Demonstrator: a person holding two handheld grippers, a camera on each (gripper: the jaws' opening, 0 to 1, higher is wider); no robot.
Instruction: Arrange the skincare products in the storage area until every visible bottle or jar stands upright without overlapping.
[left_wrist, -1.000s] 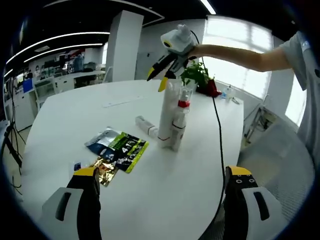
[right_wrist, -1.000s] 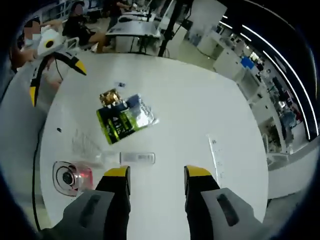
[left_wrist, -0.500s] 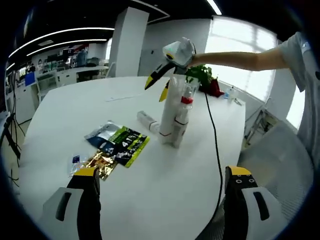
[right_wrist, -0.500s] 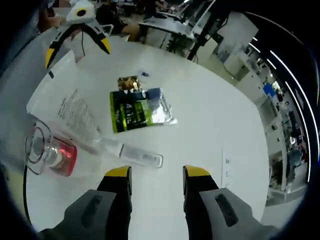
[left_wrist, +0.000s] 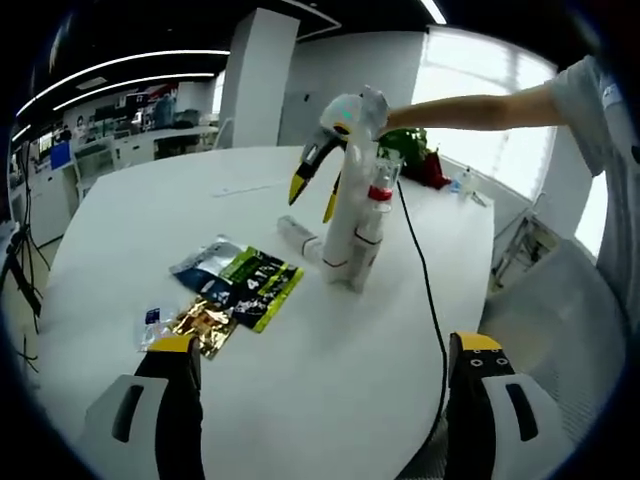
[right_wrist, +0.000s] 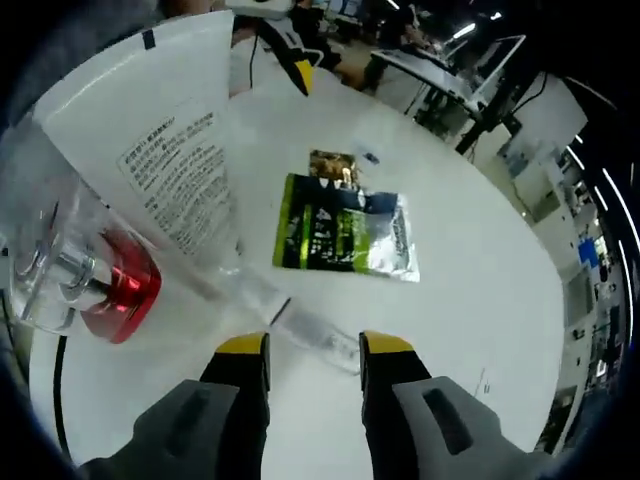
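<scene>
A tall white tube (left_wrist: 341, 215) stands upright near the middle of the white bench (left_wrist: 150, 220), with a clear bottle with a red collar (left_wrist: 368, 230) standing upright just beside it, the two touching or nearly so. A small clear tube (left_wrist: 296, 240) lies flat on the bench just behind them. In the right gripper view the white tube (right_wrist: 165, 150) and the red-collared bottle (right_wrist: 85, 285) loom close at the left, and the lying tube (right_wrist: 300, 322) runs across the bench just ahead of the jaw tips. A green and silver sachet (left_wrist: 240, 283) and a small gold packet (left_wrist: 203, 325) lie flat on the bench, well apart from the bottles. The right gripper (left_wrist: 312, 192) hangs over the lying tube beside the white tube, its jaws a narrow gap apart and holding nothing. The left gripper (left_wrist: 325, 352) is spread wide and empty, back from the products. A black cable (left_wrist: 430, 300) trails across the bench, and a green plant (left_wrist: 412, 148) stands beyond.
</scene>
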